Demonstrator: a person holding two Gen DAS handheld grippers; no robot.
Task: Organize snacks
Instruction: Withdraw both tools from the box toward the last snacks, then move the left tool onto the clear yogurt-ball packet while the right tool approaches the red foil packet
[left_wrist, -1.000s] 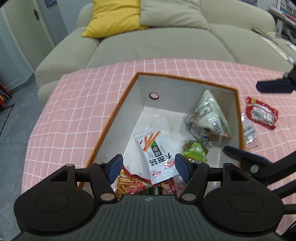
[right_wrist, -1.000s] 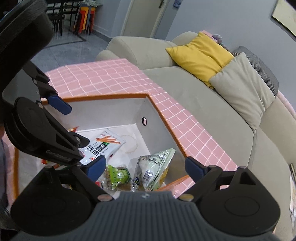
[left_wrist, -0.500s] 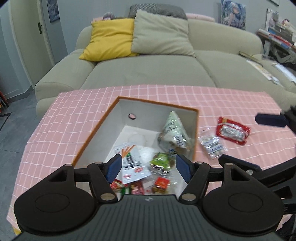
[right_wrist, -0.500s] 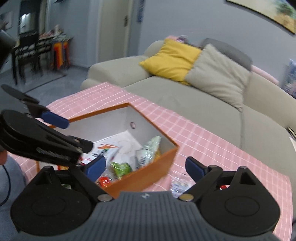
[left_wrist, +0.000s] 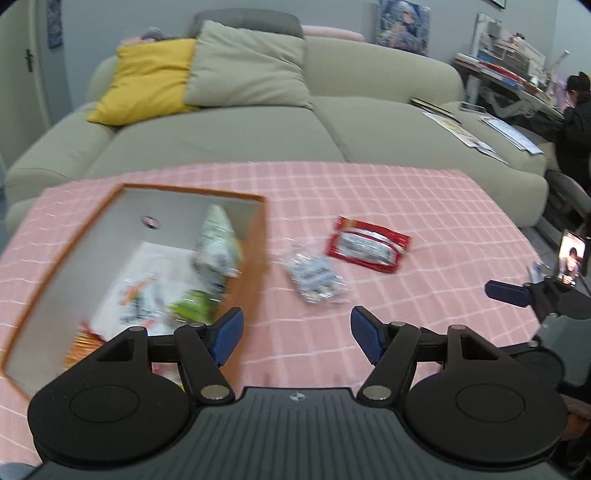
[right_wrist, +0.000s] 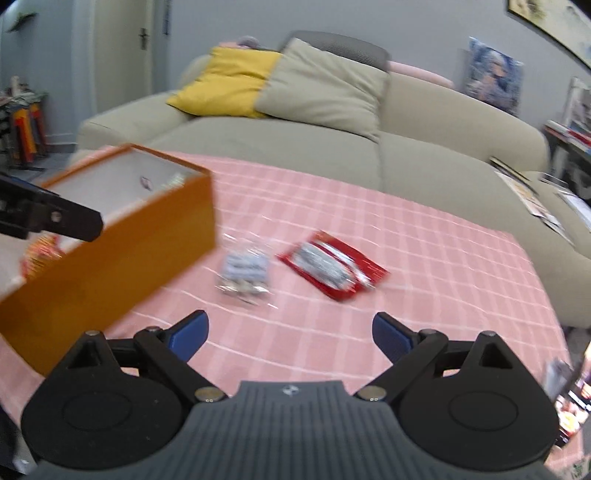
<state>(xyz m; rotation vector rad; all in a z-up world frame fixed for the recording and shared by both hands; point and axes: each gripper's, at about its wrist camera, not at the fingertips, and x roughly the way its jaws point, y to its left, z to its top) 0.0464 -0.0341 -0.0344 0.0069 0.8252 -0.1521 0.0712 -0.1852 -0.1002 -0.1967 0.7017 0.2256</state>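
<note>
Snack sorting, mid-swing: both views now off the open orange cardboard box with white lining (left_wrist: 258, 236) and onto the bare pink checked tablecloth on the worktop (left_wrist: 424, 206), where a second ago both looked down into the box. Left claw (left_wrist: 296, 336) empty, blue pads spread wide, nothing between. Right claw (right_wrist: 290, 338) likewise spread and empty, aimed at the cloth just short of the loose packets. Likely meaning: last drop into the box done, next pick-up starting.

Count outside the box: two packets. One clear crinkly plastic pouch of small pale sweets (left_wrist: 316, 273) lying flat near the box's right wall, and one red foil packet with a silver window (left_wrist: 367, 245) just beside it on the far side, barely apart. Neither touched.

Count inside the box: at least four, blurred. One tall white-and-green bag (left_wrist: 218, 240) leaning on the right wall, one small green packet (left_wrist: 192, 308), one flat white packet with orange sticks printed (left_wrist: 136, 295), one orange-red packet (left_wrist: 83, 345) at the near corner; more possibly hidden by the claw
</note>
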